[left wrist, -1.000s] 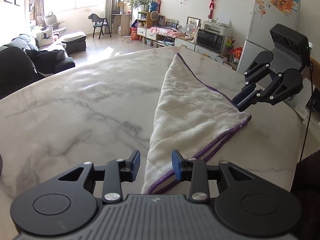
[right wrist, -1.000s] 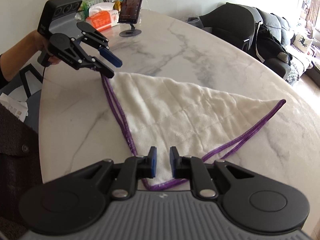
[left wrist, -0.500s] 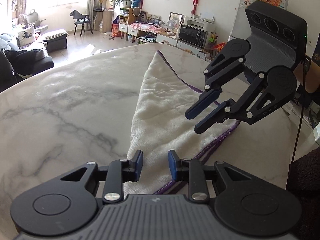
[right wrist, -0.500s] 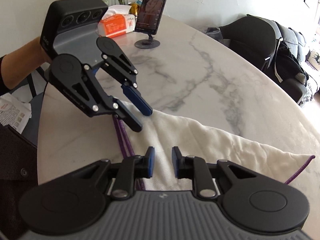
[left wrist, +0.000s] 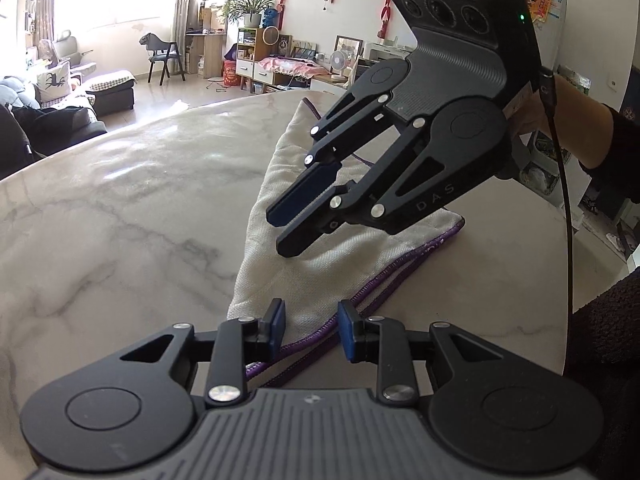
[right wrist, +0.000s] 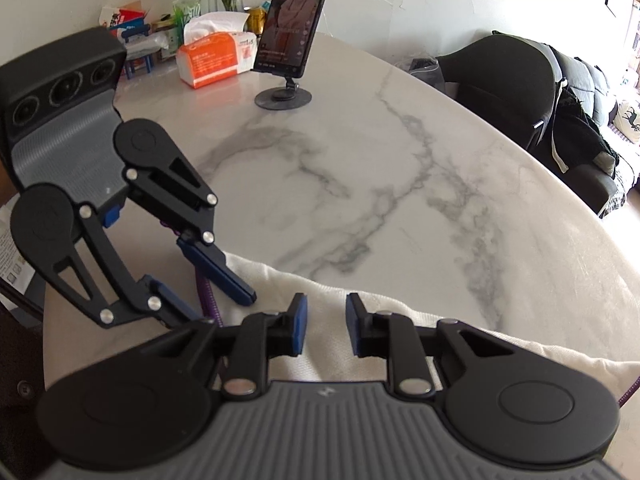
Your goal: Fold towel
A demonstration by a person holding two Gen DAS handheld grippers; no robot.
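Note:
A white towel (left wrist: 320, 256) with purple trim lies folded into a triangle on the marble table (left wrist: 132, 200). My left gripper (left wrist: 311, 330) is open, its jaws on either side of the towel's near corner and purple edge. My right gripper (left wrist: 282, 236) hovers just above the towel's middle, jaws a little apart and empty. In the right wrist view the right gripper (right wrist: 325, 330) is open over the towel (right wrist: 328, 292), and the left gripper (right wrist: 222, 308) is low at the towel's purple-edged corner.
A phone on a stand (right wrist: 294, 28), an orange tissue box (right wrist: 214, 58) and a vase stand at the table's far side. A dark chair (right wrist: 508, 80) stands beside the table. The table edge runs close on the right (left wrist: 552, 280).
The right gripper moved from the towel's right corner in over the towel, toward the left gripper. The left gripper came lower onto the near corner. Both stayed open.

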